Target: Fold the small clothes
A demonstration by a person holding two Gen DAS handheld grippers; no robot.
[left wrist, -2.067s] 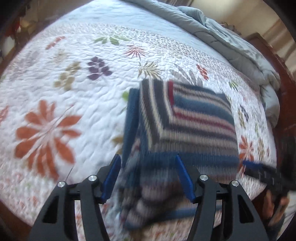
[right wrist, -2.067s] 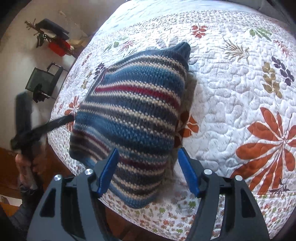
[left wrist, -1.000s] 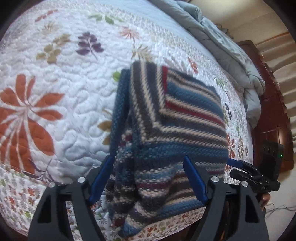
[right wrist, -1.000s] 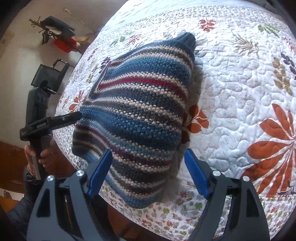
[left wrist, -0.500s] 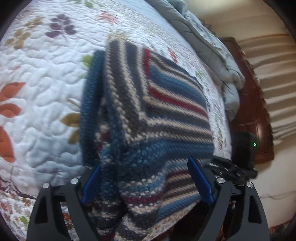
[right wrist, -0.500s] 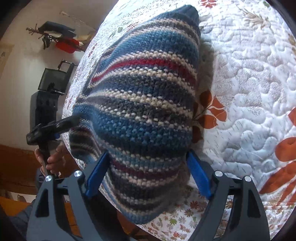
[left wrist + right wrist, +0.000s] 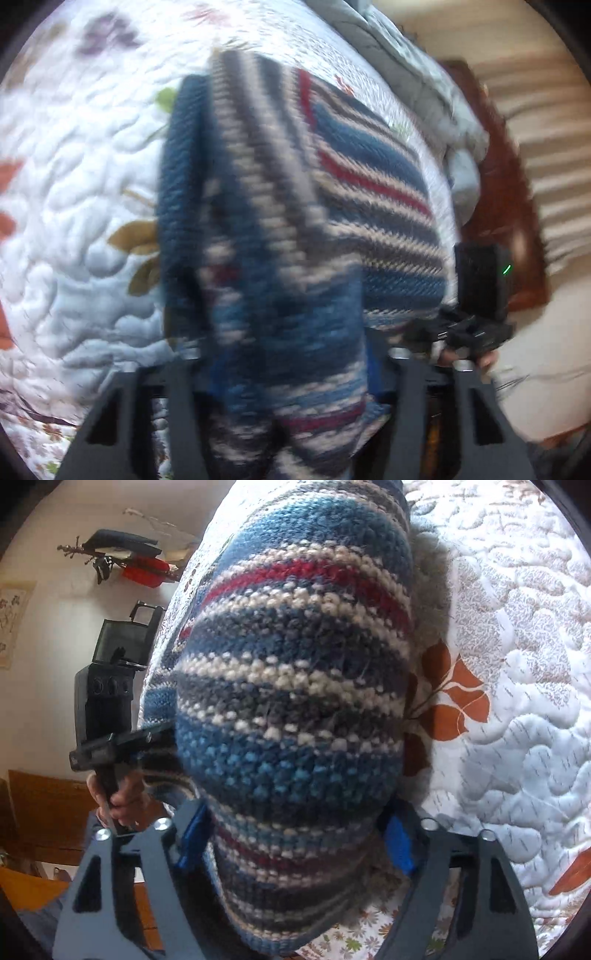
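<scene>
Left wrist view: blue, grey, cream & red striped knitted garment [image 7: 295,206] is lying folded on white floral quilted bed [image 7: 74,184], its near edge bunching between left gripper [image 7: 284,354] fingers; jaws closing, w/ pads pressing knit. Right wrist view: right gripper [image 7: 295,834] jaws closing round garment's near end, pads touching wool.
</scene>
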